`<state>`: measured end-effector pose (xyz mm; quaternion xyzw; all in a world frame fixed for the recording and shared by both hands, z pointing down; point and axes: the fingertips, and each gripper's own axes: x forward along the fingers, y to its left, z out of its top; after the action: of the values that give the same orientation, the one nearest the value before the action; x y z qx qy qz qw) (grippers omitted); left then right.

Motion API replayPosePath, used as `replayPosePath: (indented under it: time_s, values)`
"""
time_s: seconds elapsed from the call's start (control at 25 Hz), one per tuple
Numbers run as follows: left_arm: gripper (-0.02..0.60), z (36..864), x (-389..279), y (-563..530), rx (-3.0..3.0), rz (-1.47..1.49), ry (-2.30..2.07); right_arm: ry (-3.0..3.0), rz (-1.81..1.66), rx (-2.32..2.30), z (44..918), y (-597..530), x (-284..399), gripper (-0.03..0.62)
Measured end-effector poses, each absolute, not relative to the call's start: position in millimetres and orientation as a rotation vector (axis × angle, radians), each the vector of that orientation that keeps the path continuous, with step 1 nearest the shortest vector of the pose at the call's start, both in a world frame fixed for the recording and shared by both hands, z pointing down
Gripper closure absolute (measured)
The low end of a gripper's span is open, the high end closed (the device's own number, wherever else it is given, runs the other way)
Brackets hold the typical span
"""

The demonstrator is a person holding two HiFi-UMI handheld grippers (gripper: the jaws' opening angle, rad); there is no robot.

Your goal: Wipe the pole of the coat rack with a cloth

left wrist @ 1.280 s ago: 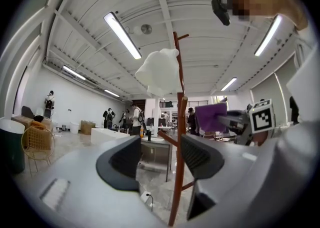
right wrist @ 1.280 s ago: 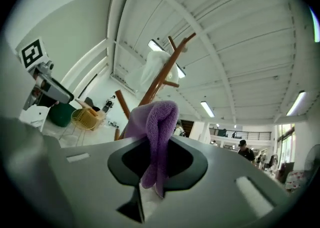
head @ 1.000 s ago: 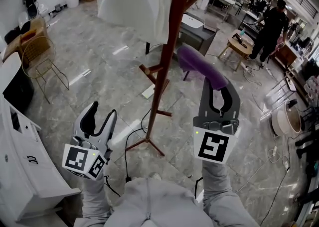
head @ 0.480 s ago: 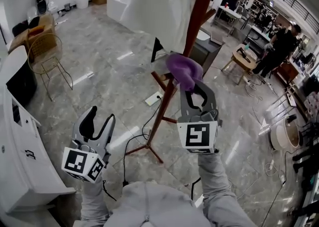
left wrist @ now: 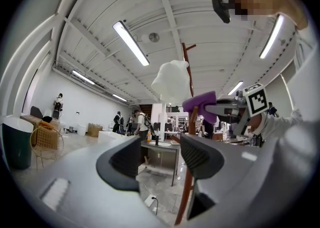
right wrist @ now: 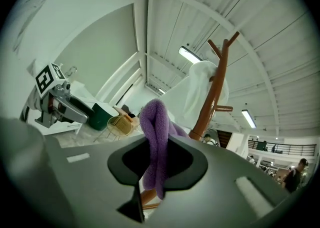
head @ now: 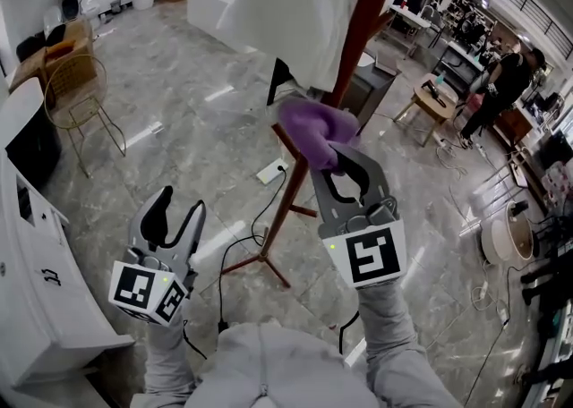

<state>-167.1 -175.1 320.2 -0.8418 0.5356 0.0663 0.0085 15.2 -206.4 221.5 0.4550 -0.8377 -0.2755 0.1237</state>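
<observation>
The coat rack's red-brown pole [head: 345, 57] slants from the top of the head view down to its spread feet [head: 260, 259]; a white garment [head: 291, 12] hangs from its upper pegs. My right gripper [head: 333, 156] is shut on a purple cloth [head: 309, 127], and the bunched cloth lies against the pole's middle. In the right gripper view the cloth [right wrist: 156, 137] hangs folded between the jaws, the pole [right wrist: 212, 92] just behind. My left gripper [head: 179, 209] stands open and holds nothing, lower left, apart from the rack. In its own view the pole [left wrist: 187, 187] and the cloth [left wrist: 200, 103] show past the jaws.
A black cable [head: 235, 259] runs over the marble floor by the rack's feet, and a white power strip [head: 273, 171] lies behind them. A gold wire chair [head: 76, 97] and a white counter [head: 36, 290] are at the left. A grey desk [head: 367, 71], a wooden side table [head: 434, 84] and a person in black [head: 500, 84] are beyond.
My right gripper has carried the purple cloth leftward, from the pole's right side onto the pole. My left gripper has hardly moved.
</observation>
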Motion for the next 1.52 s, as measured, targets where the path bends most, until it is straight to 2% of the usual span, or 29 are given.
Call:
replayPosePath:
  time_s: [0.6,0.88,1.04,1.28,1.52]
  values:
    - [0.314,328,-179,-175,-2.631,0.213,1.706,-2.656,-0.937,1.176,197,-151,-53,0.540]
    - [0.314,331,-180,-177,-2.627,0.207,1.732,-2.692,-0.878,1.087,227,-136,-59,0.540]
    - [0.314,331,-171,-180,-2.644,0.191,1.701,-2.625,-0.762,1.129,265,-142,-32,0.540]
    - [0.314,334,-157,-187,-2.675,0.178,1.659,-2.444,-0.500,1.362,322,-166,47,0.540]
    - [0.314,332,-140,-193,-2.707,0.155,1.610,-2.270,-0.444,1.576,352,-198,120,0.540]
